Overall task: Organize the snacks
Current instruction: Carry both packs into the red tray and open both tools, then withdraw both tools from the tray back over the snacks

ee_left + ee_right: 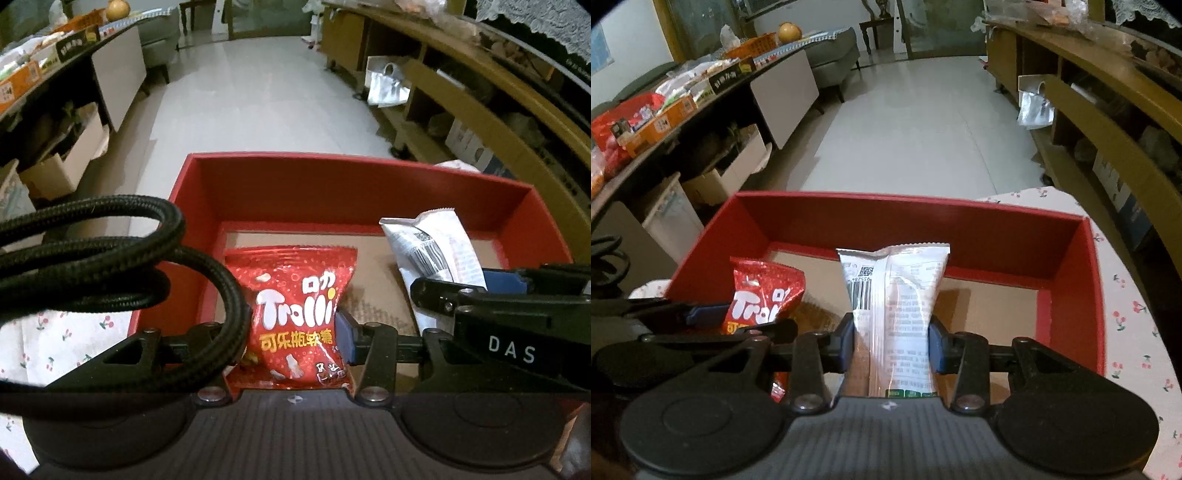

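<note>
Left tongs [295,332] clamped on red Trolli packet [295,314]; my right tongs [891,341] clamped on white snack packet [897,314]. Both packets held over the red box [923,221] on the counter. Step: placing. Next: lower, release inside.

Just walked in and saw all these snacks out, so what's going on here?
A person is sorting snacks with a gripper in each hand. The left gripper is shut on a red candy bag, and the right gripper is shut on a white snack packet. Both are held over the red box, which sits on a cherry-print cloth. Whether either touches the cardboard bottom is unclear.
</note>
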Demonstrator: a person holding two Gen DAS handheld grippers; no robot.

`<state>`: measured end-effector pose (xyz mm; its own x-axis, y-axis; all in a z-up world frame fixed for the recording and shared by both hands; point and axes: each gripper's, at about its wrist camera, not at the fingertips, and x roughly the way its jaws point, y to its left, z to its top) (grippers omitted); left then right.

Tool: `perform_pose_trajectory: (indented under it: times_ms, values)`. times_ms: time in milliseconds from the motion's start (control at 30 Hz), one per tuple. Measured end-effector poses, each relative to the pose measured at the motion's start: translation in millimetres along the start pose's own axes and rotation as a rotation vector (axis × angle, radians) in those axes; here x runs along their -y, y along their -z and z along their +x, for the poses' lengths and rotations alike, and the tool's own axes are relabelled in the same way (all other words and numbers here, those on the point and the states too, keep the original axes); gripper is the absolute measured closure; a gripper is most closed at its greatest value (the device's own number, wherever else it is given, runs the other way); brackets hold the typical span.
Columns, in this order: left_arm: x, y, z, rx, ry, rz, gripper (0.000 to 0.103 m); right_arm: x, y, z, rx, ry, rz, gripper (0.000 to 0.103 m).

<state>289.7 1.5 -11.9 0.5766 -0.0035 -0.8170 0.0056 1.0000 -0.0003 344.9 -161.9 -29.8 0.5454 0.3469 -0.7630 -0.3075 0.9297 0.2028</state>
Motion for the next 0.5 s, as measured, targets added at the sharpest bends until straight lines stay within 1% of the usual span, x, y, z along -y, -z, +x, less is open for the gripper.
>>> perform_pose_trajectory:
  times_ms: [133,233,300,367,467,500]
  values:
    - [3,1,-1,0.0,-0.01,0.018,0.045,2,1,3,-0.013,0.014,-0.001,0.057]
    - [2,1,-1,-0.012,0.002,0.012,0.043,2,-1,1,-0.002,0.03,-0.014,0.053]
    - [0,0,-2,-0.015,0.008,0.004,0.043,0,-2,-3,0.005,0.055,-0.03,0.046]
    - [-1,-2,-6,-0.011,0.018,-0.006,0.042,0,-4,-8,0.015,0.057,-0.035,0.045]
    - [-2,-4,-11,0.004,0.034,-0.018,0.038,0,-8,-17,0.044,0.069,-0.036,0.044]
    - [0,-5,-14,0.014,0.026,-0.017,0.032,0,-9,-21,0.053,0.072,-0.034,0.044]
